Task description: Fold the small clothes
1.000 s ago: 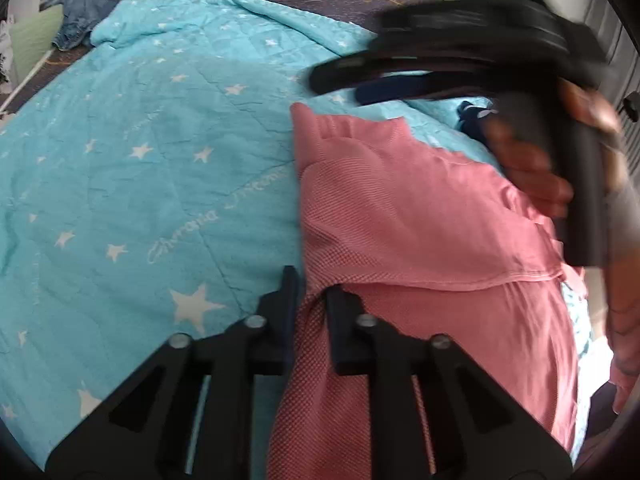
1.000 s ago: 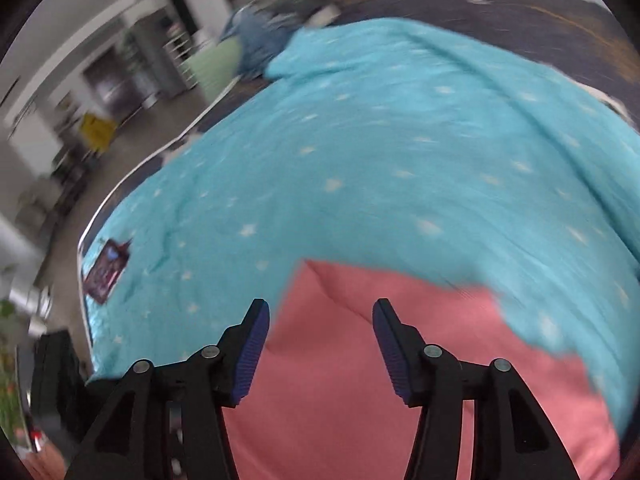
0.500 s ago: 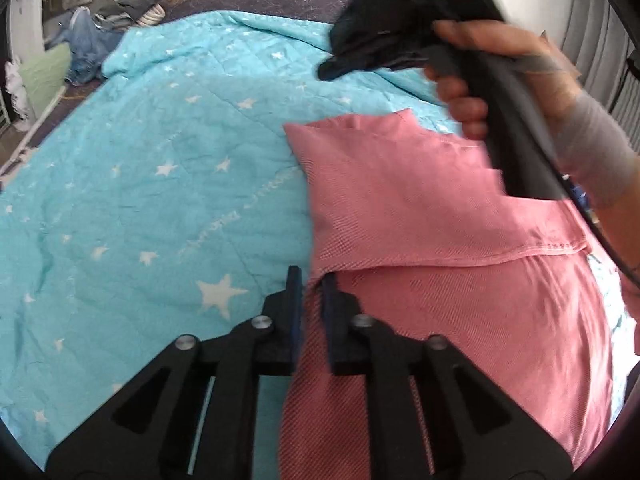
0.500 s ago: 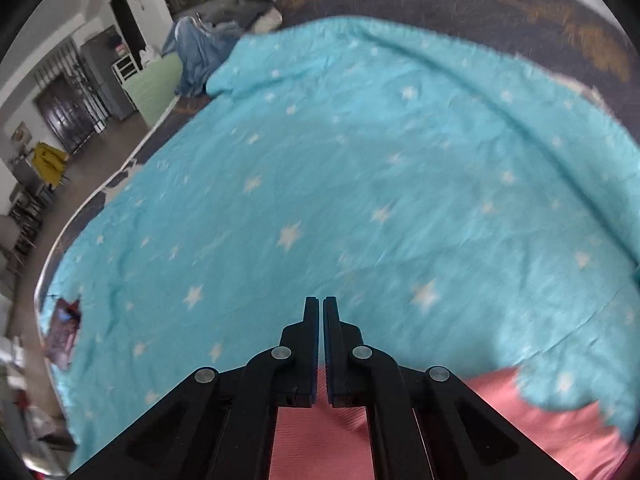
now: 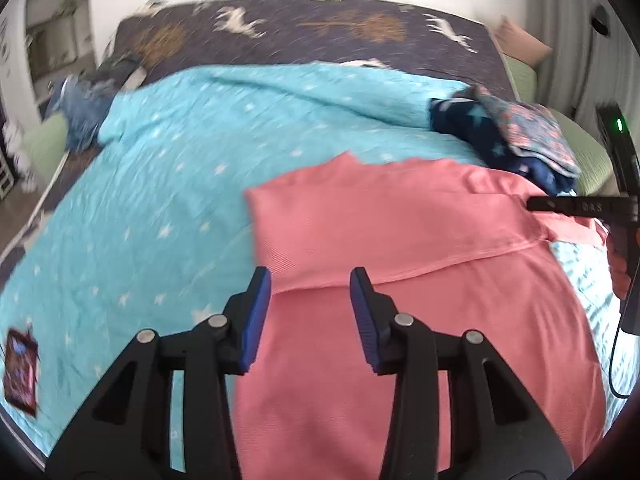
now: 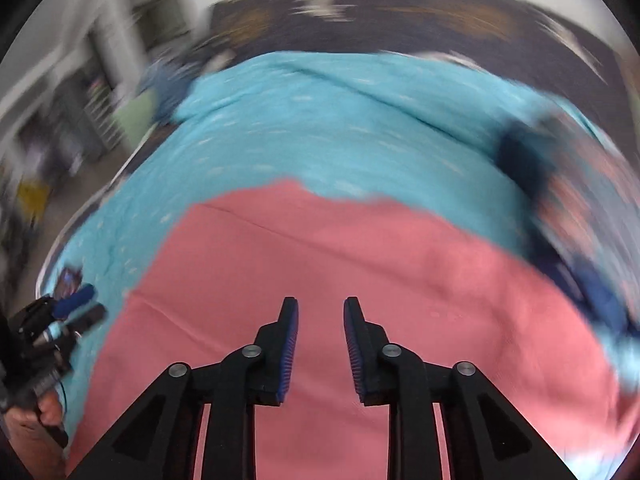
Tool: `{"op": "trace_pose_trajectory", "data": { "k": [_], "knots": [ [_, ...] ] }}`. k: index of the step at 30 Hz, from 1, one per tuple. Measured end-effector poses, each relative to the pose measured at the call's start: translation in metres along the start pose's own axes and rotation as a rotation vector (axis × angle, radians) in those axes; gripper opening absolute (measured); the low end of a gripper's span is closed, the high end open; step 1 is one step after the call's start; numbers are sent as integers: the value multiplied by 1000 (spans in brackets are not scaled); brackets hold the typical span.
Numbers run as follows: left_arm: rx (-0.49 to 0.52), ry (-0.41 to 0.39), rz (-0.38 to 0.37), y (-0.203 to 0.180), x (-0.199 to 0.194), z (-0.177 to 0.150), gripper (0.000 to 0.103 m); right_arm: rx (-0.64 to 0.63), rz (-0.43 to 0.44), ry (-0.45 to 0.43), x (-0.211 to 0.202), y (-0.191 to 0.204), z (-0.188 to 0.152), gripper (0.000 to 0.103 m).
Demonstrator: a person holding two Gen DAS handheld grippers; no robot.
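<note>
A pink garment [image 5: 400, 240] lies on the turquoise star blanket [image 5: 180, 184], with its upper part folded down so a hem edge crosses its middle. My left gripper [image 5: 310, 280] is open and empty, above the garment's left edge near that hem. My right gripper [image 6: 320, 308] is open and empty above the middle of the garment [image 6: 340, 248]; this view is motion-blurred. The right gripper's body also shows at the right edge of the left wrist view [image 5: 580, 204]. The left gripper shows at the far left of the right wrist view [image 6: 72, 308].
Folded dark blue star-print and floral clothes [image 5: 516, 136] lie at the blanket's far right. A dark animal-print bedspread [image 5: 320, 36] covers the head of the bed. Jeans [image 5: 80, 108] lie at the far left. A small dark packet [image 5: 20, 376] lies near the left front edge.
Both grippers have opened and let go of the pink garment. Both have pulled back and up, so more of the bed shows. The folded flap now lies flat.
</note>
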State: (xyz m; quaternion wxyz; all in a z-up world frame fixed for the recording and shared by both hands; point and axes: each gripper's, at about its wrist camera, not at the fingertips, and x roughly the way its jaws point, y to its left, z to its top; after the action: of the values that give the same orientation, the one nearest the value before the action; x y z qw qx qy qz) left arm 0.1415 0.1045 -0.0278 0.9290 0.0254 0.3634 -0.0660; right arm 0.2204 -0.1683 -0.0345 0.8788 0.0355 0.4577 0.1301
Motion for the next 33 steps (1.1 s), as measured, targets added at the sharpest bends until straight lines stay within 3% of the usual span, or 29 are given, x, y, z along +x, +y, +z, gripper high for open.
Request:
{"op": "trace_pose_trajectory", "data": {
  "k": [5, 8, 12, 19, 26, 30, 32, 33],
  "knots": [
    [81, -25, -40, -44, -9, 15, 51, 405, -145, -41, -55, -137, -74, 24],
    [113, -10, -66, -71, -9, 18, 52, 568, -176, -73, -81, -189, -111, 24],
    [125, 41, -96, -97, 3, 20, 60, 669, -170, -114, -102, -222, -138, 25],
    [101, 119, -114, -120, 25, 13, 62, 918, -83, -194, -107, -279, -166, 39],
    [119, 144, -110, -132, 35, 14, 63, 1075, -6, -284, -89, -329, -164, 54],
    [102, 150, -116, -129, 39, 16, 63, 1164, -54, -375, -80, -361, -157, 55],
    [88, 152, -117, -125, 44, 16, 63, 1223, -109, -398, -77, -374, -158, 48],
    [78, 150, -116, -122, 47, 17, 63, 1233, -128, -389, -76, -377, -157, 18]
  ]
}}
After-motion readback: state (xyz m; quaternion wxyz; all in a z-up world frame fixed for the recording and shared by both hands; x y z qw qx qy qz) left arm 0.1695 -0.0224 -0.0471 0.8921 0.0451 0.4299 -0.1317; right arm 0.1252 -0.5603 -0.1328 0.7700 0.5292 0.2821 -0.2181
